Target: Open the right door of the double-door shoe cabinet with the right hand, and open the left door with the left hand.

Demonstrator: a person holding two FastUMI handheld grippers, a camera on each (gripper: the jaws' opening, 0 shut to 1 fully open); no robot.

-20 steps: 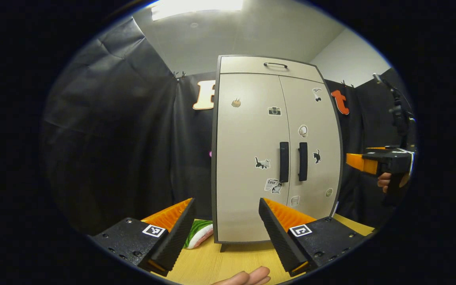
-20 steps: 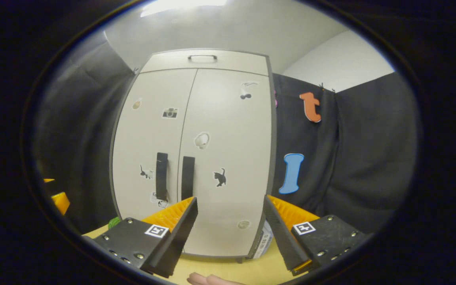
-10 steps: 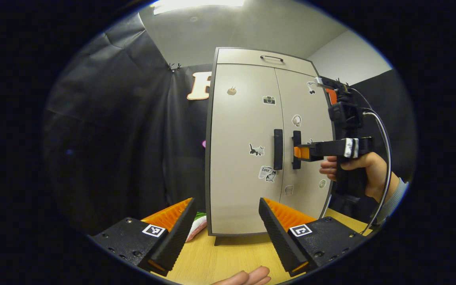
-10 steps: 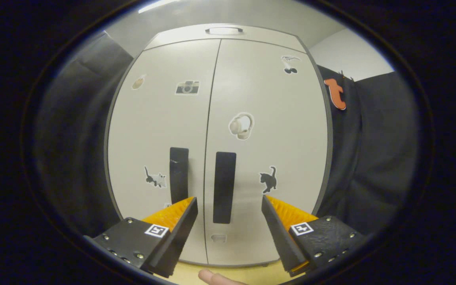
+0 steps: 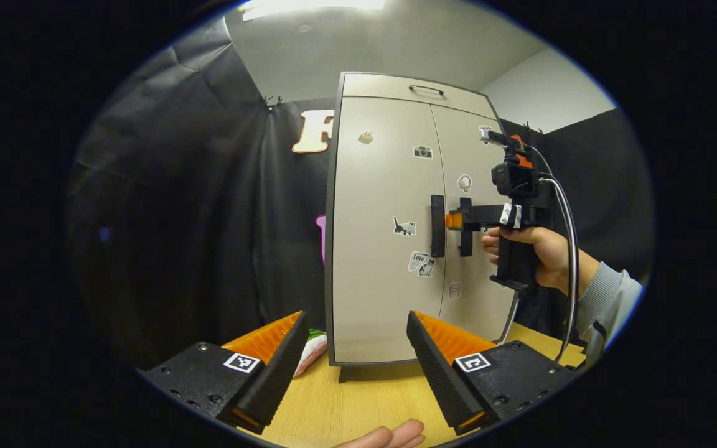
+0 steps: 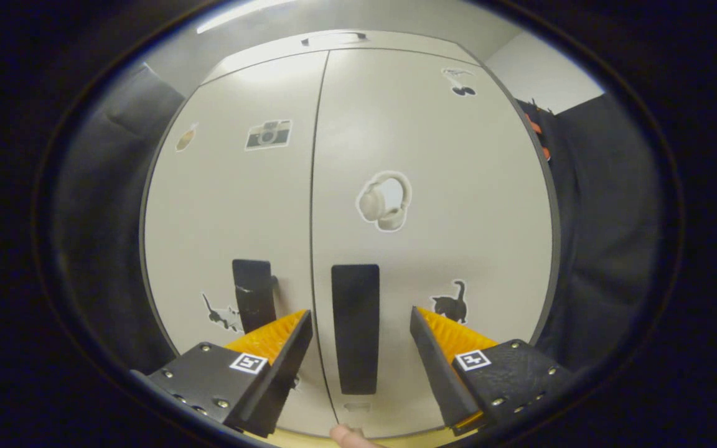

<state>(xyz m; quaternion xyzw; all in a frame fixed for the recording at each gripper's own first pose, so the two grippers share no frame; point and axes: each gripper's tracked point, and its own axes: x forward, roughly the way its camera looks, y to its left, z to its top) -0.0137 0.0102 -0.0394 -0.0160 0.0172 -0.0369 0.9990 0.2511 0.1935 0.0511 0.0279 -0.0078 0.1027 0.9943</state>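
The right gripper (image 6: 358, 320) stands wide open, its fingers (image 6: 284, 339) spread to either side of the right handle (image 6: 355, 330); in the right gripper view the handle lies in the gap between them and neither finger presses on it; whether the tips touch the door I cannot tell; the right door (image 6: 433, 236) and left door (image 6: 234, 205) both sit shut, the seam between them closed; the left handle (image 6: 253, 295) stands just beside the right one, across the seam

The left gripper (image 5: 355, 323) is also wide open and holds nothing; it hangs well back from the cabinet (image 5: 389, 230), over the table (image 5: 365, 404)

The left gripper view gives the whole cabinet standing on the table, with a small handle (image 5: 426, 90) on its top panel; there the right gripper (image 5: 455, 221) reaches in from the side with its tip at the two door handles, held by a hand (image 5: 536, 249) with a grey sleeve (image 5: 607, 298), a cable (image 5: 567, 249) looping down behind it; a green and pink thing (image 5: 310, 348) lies on the table behind the cabinet's left edge, mostly hidden; a fingertip (image 5: 389, 435) shows at the bottom edge

The right gripper view gives the stickers on the doors close up: headphones (image 6: 384, 201), a camera (image 6: 268, 134), a black cat (image 6: 449, 305)
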